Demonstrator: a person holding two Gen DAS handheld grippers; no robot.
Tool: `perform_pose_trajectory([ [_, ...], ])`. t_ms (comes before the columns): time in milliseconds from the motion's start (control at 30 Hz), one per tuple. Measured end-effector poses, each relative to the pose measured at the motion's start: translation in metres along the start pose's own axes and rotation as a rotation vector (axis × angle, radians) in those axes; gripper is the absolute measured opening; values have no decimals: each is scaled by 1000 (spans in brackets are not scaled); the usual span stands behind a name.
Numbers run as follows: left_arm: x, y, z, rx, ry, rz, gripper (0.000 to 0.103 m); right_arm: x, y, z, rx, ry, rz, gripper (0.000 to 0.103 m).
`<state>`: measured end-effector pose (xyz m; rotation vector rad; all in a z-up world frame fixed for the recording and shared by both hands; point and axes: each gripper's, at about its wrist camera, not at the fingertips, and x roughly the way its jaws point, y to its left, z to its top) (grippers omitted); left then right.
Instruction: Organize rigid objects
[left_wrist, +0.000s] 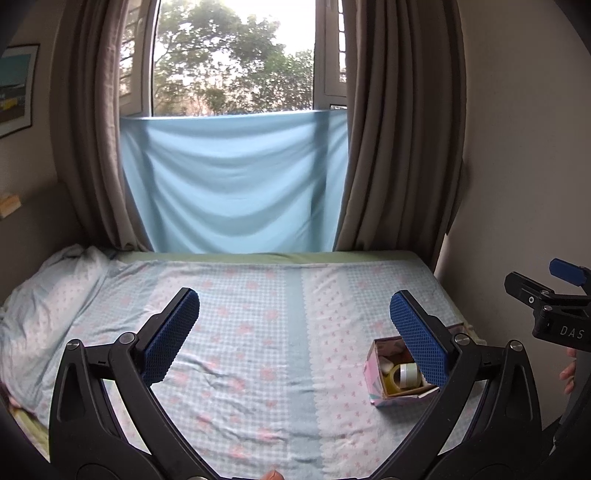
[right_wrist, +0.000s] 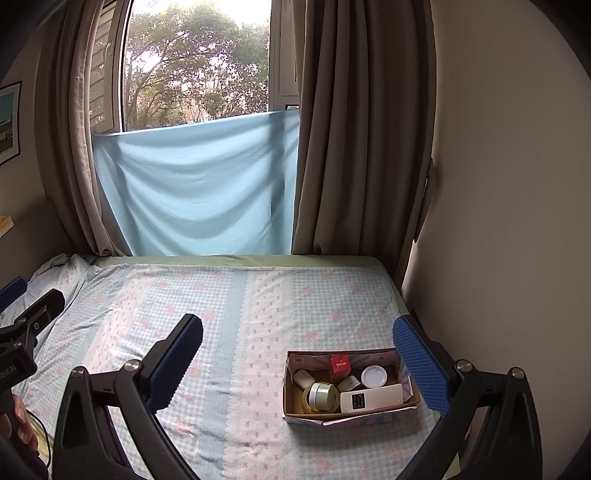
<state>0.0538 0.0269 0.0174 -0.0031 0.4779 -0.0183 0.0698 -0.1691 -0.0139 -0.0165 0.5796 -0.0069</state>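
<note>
My left gripper (left_wrist: 294, 304) and right gripper (right_wrist: 298, 332) match: black curved plastic arms with triangular cutouts, silver screws at the pivots, and blue dimpled pads (left_wrist: 419, 334) lining each finger. White letters "DAS" mark the right one's body. A yellowish cable (right_wrist: 43, 437) trails by my hand (right_wrist: 16, 421).

You are seeing daylight glaring through the window (left_wrist: 236, 55), blowing out the sky | room staying dim, curtains (right_wrist: 362, 129) shadowed | fisheye bending the edges, corners going black | focus holding sharp

Both wrist views above bed (left_wrist: 258, 350), facing window (right_wrist: 195, 62)
</note>
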Motion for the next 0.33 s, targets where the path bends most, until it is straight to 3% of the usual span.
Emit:
perform_pose_trajectory([
  [333, 6, 8, 0, -51, -12, -27, 103, 6, 4, 3, -7, 10, 4, 103],
])
